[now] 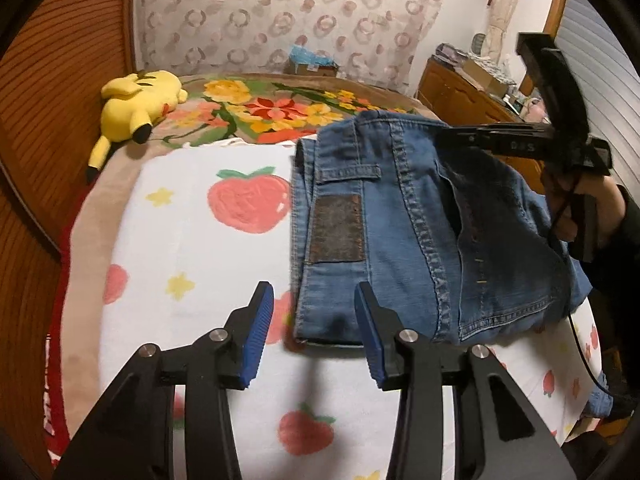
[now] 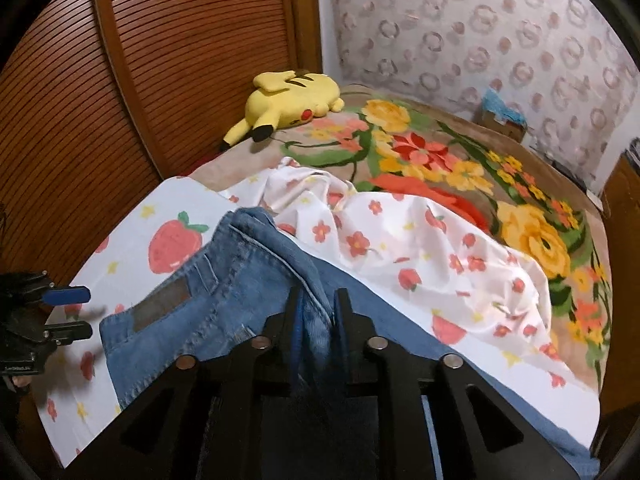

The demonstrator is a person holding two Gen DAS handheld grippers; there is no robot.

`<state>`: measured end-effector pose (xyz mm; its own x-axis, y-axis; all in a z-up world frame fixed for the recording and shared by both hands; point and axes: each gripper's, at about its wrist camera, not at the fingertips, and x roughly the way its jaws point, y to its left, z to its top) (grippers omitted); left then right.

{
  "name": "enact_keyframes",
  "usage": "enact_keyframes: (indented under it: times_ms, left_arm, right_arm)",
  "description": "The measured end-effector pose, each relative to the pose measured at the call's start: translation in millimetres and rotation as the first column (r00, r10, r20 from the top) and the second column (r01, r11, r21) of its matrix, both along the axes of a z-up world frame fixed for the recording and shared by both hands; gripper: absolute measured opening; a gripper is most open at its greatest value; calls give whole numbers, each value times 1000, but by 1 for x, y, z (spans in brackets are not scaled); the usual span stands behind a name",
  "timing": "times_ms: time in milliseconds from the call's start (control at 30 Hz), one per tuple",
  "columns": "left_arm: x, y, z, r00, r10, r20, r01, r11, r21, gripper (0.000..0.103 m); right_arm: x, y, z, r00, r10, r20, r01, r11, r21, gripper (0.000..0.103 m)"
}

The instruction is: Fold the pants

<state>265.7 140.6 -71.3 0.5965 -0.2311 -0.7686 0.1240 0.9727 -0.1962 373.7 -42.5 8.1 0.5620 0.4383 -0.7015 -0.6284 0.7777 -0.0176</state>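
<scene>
On the strawberry-print sheet (image 1: 192, 248), the right gripper (image 2: 318, 312) pinches a fold of the jeans (image 1: 420, 240) while the left gripper (image 1: 316, 332) hovers spread apart.

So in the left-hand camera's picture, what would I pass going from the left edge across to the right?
Yellow plush toy → big strawberry print on the white sheet → brown patch on the jeans → the right gripper, clamped on the denim.

Jeans (image 1: 420, 240) on sheet (image 1: 192, 240), plush toy (image 1: 132, 104) behind on blanket (image 1: 280, 108)
</scene>
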Motion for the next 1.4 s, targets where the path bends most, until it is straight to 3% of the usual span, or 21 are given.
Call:
enact_keyframes:
  times_ms: [333,400,500,567,733,933,1067,1133,1200,1400]
  left_arm:
    - [12,-2,-25,998,-22,-56,19,998,-67,42]
    - [10,-3,-24,998,-23,-55,19,998,-63,24]
    - [5,-5,-19,999,-19,-47,17,999,-47,7]
    - [-4,-7,-9,1000,-6,-11,6,1000,-12,3]
    - [-29,5,22,995,65,80,-64,998,-10,3]
    - [-37,1,19,995,71,71,-73,997,22,3]
    - [-40,-8,27,994,58,92,-62,997,48,4]
    - [-40,-12,32,994,47,103,-54,997,59,13]
    - [-41,-19,36,993,30,111,-38,997,71,28]
    - [-31,-46,41,991,-58,124,50,996,71,45]
  right_arm:
    - [-51,-64,19,999,-38,35,35,997,65,22]
    - [-62,-79,18,998,-57,36,54,996,75,22]
    - [-79,-101,14,995,-89,34,85,992,95,22]
    - [-91,-114,14,993,-112,36,107,989,105,22]
    - [-115,-149,5,983,-180,26,175,976,130,22]
    - [-135,-184,-9,966,-260,-1,257,954,155,22]
    - [-143,-197,-10,955,-297,-6,294,941,169,22]
    - [-146,-201,-10,950,-313,-1,309,935,175,22]
    - [-151,-201,-8,945,-327,7,320,930,182,23]
    - [-157,-203,-11,931,-364,16,354,913,202,29]
